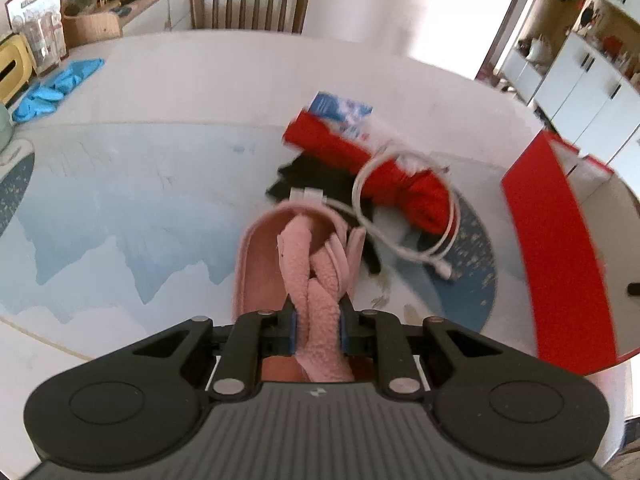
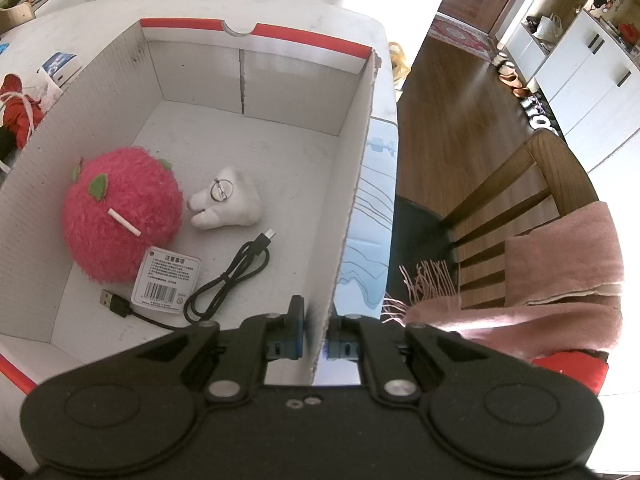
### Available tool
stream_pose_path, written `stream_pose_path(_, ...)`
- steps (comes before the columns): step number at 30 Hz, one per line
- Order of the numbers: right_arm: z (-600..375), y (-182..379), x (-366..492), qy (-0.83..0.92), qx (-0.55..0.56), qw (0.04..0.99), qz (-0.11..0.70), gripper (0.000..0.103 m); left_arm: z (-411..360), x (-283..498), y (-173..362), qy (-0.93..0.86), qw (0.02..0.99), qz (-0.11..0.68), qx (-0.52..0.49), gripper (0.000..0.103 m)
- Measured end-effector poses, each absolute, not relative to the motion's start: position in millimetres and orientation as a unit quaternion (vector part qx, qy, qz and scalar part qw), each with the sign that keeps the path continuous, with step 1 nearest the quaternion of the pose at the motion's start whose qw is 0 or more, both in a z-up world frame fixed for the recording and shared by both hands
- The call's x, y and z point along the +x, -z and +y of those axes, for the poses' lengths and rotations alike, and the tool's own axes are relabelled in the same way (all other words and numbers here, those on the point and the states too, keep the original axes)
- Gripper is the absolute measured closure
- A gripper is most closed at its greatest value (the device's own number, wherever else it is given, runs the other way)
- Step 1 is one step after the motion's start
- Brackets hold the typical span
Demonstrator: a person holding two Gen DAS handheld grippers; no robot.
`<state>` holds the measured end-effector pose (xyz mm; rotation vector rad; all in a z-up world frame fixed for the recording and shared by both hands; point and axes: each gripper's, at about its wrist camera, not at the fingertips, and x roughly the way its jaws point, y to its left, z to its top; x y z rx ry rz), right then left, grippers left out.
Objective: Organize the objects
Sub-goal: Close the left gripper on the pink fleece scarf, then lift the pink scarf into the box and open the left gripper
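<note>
Meanwhile, the left tongs [image 1: 318, 322] were clamped on the fuzzy pink strap of a pink slipper [image 1: 280, 256], the blue pads pressing the twisted strap from both sides. The slipper pointed away from the camera, its toe toward a heap of things on the worktop [image 1: 160, 92]; whether its sole rested on the surface or hung just above it could not be told. Just beyond the toe lay a black cloth [image 1: 308, 180], and over that a red bundle of fabric [image 1: 360, 160] with a white cable [image 1: 368, 224] looped across it. A small blue-and-white box [image 1: 340, 110] touched the far end of the red bundle. To the right stood the red outer wall of a cardboard box [image 1: 560, 248]. Far left on the worktop lay blue gloves [image 1: 56, 88], and a wooden chair [image 1: 250, 4] stood behind the far edge.

The right tongs [image 2: 316, 340] were closed on the right-hand wall of that same cardboard box [image 2: 352, 184], one finger inside and one outside the corrugated edge. Inside the box, on its white floor, sat a pink plush ball [image 2: 120, 216] with green leaves and a paper tag, a small white plush toy [image 2: 228, 204] just beside it carrying a metal ring, and a coiled black USB cable [image 2: 224, 284] nearer the camera. Outside the box to the right, a pink scarf [image 2: 560, 288] hung over a wooden chair [image 2: 532, 184].
</note>
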<state>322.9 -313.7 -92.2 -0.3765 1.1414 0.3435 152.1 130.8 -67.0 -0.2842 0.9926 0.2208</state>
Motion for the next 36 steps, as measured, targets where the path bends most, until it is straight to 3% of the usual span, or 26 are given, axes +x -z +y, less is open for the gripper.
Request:
stream_pose_path(22, -313, 93, 325, -0.163, -0.175, 0.812, 0.532, 0.096, 74, 181, -56, 0.017, 0.933, 0.339, -0.117, 0.088)
stream_pose_path(36, -313, 94, 325, -0.165, -0.175, 0.813, 0.530, 0.097, -33, 252, -75, 0.160, 0.924, 0.346, -0.025, 0.088)
